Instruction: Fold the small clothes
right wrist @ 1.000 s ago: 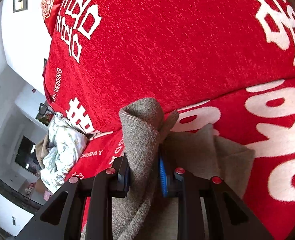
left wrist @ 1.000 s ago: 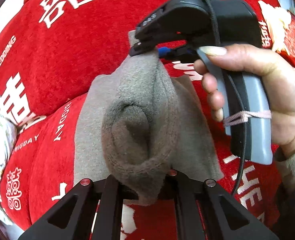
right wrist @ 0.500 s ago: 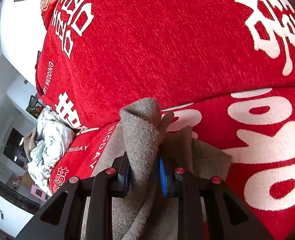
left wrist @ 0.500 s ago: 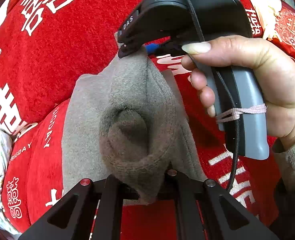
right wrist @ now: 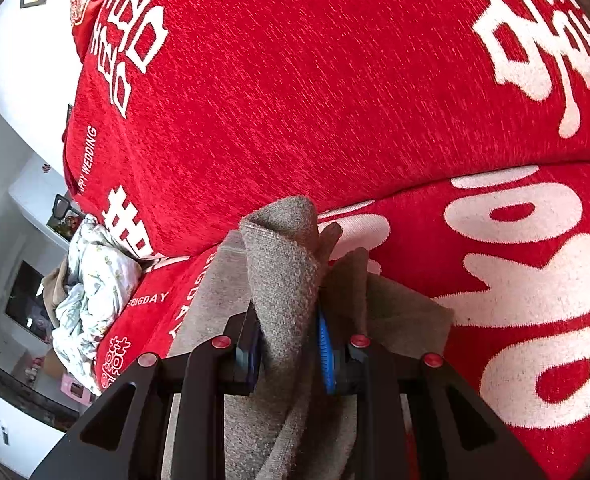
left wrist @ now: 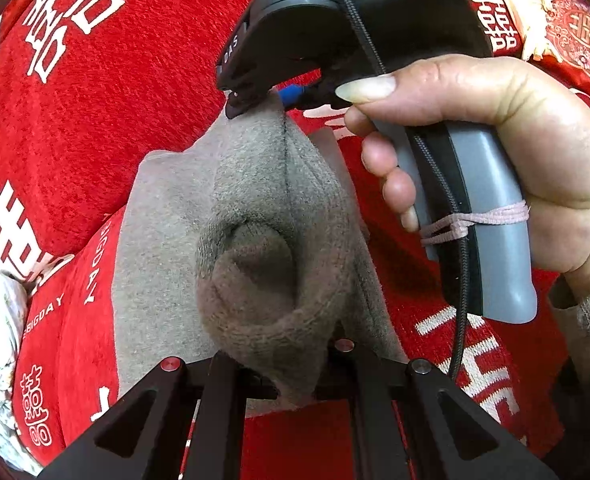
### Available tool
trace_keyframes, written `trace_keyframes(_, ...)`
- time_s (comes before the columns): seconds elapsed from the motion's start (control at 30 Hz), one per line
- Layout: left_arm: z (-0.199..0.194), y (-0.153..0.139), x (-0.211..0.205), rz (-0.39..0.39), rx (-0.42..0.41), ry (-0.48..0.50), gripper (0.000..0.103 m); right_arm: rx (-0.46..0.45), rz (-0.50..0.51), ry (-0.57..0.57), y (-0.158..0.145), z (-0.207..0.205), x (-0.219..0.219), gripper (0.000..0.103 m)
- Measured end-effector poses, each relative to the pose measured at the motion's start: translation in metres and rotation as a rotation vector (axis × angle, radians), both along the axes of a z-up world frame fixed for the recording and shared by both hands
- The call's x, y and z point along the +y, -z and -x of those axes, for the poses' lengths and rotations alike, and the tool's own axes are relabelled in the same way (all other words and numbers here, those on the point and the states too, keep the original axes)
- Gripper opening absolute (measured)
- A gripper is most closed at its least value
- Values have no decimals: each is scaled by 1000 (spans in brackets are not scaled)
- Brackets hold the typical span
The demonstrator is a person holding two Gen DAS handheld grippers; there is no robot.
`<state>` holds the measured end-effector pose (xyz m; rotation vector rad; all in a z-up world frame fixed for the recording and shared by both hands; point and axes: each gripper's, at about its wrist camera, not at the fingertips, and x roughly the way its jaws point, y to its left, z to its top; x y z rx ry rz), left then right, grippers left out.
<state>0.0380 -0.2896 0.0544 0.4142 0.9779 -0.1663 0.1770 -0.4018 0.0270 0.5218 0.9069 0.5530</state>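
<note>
While both tools clamp the grey garment (left wrist: 263,216), I see it stretched lengthwise from left tool (left wrist: 291,376) to right tool (left wrist: 263,98).

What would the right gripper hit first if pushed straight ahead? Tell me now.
The right gripper is shut on the grey-brown garment, so that fold travels with it. Straight ahead, the first thing it would probably meet is the red sofa backrest just beyond, though depth is hard to judge.
</note>
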Motion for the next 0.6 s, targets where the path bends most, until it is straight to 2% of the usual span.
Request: trace_keyframes(0.6, -8, 15, -4, -21, 13, 11, 9, 43, 19, 16, 20, -5, -5, 25)
